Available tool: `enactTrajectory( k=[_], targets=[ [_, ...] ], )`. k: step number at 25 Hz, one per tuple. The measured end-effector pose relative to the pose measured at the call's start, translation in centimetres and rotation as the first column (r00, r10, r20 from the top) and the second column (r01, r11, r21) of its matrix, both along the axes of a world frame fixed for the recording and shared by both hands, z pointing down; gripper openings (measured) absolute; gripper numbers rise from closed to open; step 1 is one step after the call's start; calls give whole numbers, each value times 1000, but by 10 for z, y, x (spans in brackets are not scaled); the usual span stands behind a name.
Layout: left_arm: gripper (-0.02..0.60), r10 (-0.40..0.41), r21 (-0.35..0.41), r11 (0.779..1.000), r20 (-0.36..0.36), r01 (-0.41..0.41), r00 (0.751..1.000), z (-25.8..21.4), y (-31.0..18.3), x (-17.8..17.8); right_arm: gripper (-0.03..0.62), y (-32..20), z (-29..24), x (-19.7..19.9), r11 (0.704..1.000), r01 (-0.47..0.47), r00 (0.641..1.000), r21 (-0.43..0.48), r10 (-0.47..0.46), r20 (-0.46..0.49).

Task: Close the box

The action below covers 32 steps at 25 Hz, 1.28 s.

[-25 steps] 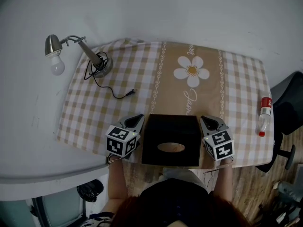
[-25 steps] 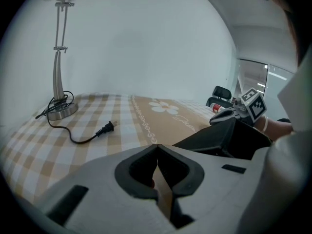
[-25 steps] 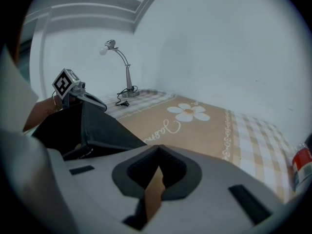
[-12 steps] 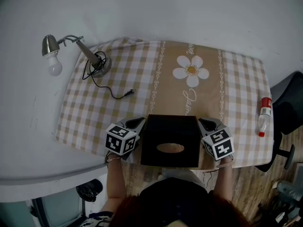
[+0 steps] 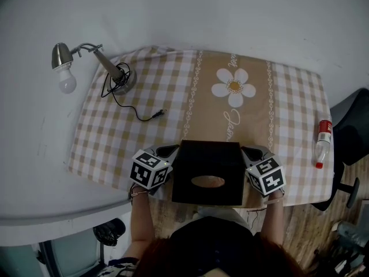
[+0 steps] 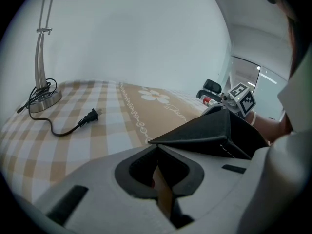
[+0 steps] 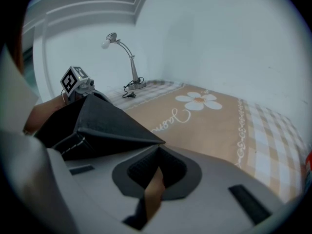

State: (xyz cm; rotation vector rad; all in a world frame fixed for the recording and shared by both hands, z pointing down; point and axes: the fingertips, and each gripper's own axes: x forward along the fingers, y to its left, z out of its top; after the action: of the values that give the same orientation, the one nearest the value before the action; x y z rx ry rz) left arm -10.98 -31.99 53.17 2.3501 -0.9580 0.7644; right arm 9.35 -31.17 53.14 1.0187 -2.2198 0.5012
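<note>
A desk (image 5: 115, 137) under a beige-and-white checked cloth (image 5: 294, 108) stands against a plain white wall (image 5: 230, 10). A tan band with a white daisy (image 5: 234, 88) runs down the cloth. A silver lamp (image 5: 108, 64) stands at the far left corner, its bulb past the edge and its plug (image 5: 161, 112) lying loose. At the right, a black office chair (image 5: 351, 137) stands on the wooden floor (image 5: 300, 235).

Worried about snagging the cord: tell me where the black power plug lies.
In the head view the black power plug lies on the left half of the beige checked tablecloth, between the silver desk lamp and the black box.
</note>
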Motion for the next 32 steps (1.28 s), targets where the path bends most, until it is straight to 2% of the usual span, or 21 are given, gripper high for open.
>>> enactTrajectory(
  k=[16,32],
  targets=[
    [26,-20,55,998,-14,21,1000,-16,-11,0,17,-9,-20,-3,997,-13,1000,78,12,22],
    [26,-72,133,988,-34,76,997,-38,-27,-5,17,-21,-38,1,987,-40,999,153,36,31]
  ],
)
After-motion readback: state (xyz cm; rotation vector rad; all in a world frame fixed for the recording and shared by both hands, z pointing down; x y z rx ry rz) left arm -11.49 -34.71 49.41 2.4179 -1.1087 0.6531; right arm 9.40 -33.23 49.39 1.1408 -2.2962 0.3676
